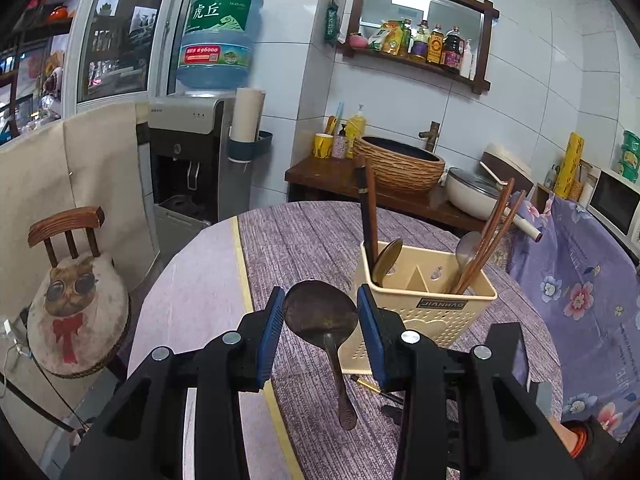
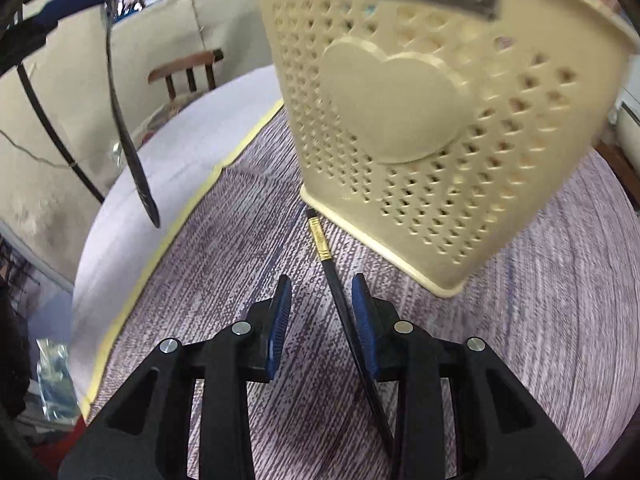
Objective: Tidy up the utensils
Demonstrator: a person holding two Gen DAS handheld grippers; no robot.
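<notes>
My left hand-held gripper (image 1: 319, 330) and right hand-held gripper (image 2: 322, 314) look identical: matte black angular frames, round silver screws, ribbed blue pads (image 1: 269, 330); possibly an orange cuff low right.

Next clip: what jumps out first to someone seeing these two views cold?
The dark metal spoon, clamped by its bowl in the left claw, handle dangling above the purple tablecloth. Just beyond stands the cream utensil holder, already holding a knife, spoons and chopsticks. In the right wrist view, a black chopstick lies on the cloth between the open right claw fingers.
</notes>
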